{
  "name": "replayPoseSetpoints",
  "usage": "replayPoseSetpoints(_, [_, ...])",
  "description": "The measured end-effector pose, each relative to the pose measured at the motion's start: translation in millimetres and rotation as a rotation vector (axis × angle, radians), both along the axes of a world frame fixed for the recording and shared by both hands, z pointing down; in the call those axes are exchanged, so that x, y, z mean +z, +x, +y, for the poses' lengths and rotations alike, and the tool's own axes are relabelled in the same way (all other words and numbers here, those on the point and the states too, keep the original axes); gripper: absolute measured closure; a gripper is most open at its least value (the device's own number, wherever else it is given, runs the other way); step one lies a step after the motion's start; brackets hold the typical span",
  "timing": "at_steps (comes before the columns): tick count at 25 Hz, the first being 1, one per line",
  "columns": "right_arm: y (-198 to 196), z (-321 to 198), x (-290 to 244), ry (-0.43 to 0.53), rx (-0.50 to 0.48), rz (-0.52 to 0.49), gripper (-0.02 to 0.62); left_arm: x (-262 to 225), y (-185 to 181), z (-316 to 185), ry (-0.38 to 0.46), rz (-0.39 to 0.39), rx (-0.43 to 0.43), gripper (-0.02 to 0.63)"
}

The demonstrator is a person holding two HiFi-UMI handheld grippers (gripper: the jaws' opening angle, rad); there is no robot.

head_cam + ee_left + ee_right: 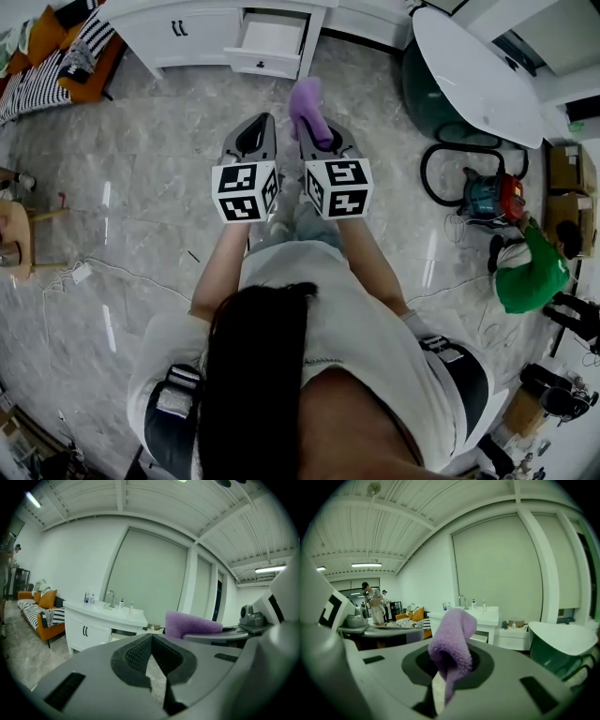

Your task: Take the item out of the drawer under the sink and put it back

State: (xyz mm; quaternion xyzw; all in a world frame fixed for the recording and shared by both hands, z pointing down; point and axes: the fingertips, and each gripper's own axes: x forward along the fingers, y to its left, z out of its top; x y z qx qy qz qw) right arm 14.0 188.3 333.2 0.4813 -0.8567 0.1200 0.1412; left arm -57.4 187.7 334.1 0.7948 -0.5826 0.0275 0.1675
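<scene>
Across grey marble floor point(141, 234), white vanity point(187, 33), open drawer point(269, 42)

There are two grippers in the head view, the left gripper point(260, 120) at 11 o'clock of centre and the right gripper point(319, 131) at 12, each carrying one marker cube point(244, 192), so two cubes. One purple cloth point(309, 105) shows. One vanity cabinet point(187, 33) stands at 12 o'clock with one open drawer point(269, 42), one faucet point(461, 601) and at least three small bottles point(473, 603) on its surface. One orange sofa point(56, 66) lies at 10 o'clock, one white table point(473, 70) at 2, two cardboard boxes point(567, 169) at 3, and one wooden stool point(14, 239) at 9. One person in green point(534, 277) is at 3 o'clock. The right gripper view shows two people point(375, 604) at 9.
</scene>
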Motion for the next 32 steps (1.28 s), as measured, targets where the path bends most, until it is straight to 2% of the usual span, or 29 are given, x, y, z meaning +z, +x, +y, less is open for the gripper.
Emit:
replayPoseSetpoints(8, [-0.6,-31.4,4.6,0.006,0.004,-0.003,0.543,2.9,-9.3,-22.8,0.025,-0.028,-0.023,0.603])
replayPoseSetpoints(13, [-2.9,-58.2,11.1,-0.002,0.007,-0.007,0.542,10.9,-14.5,-45.6,0.004,-0.017,-0.03,0.603])
replayPoseSetpoints(18, [-4.9,-92.3,18.0,-0.01,-0.014,0.002,0.542,19.0,-20.0,-77.5,-0.006,-0.03,-0.062,0.603])
replayPoseSetpoints(32, [12.9,-194.3,21.1,-0.056,-0.067,0.006,0.542,18.1,-3.4,-176.4,-0.055,-0.038,-0.114,0.603])
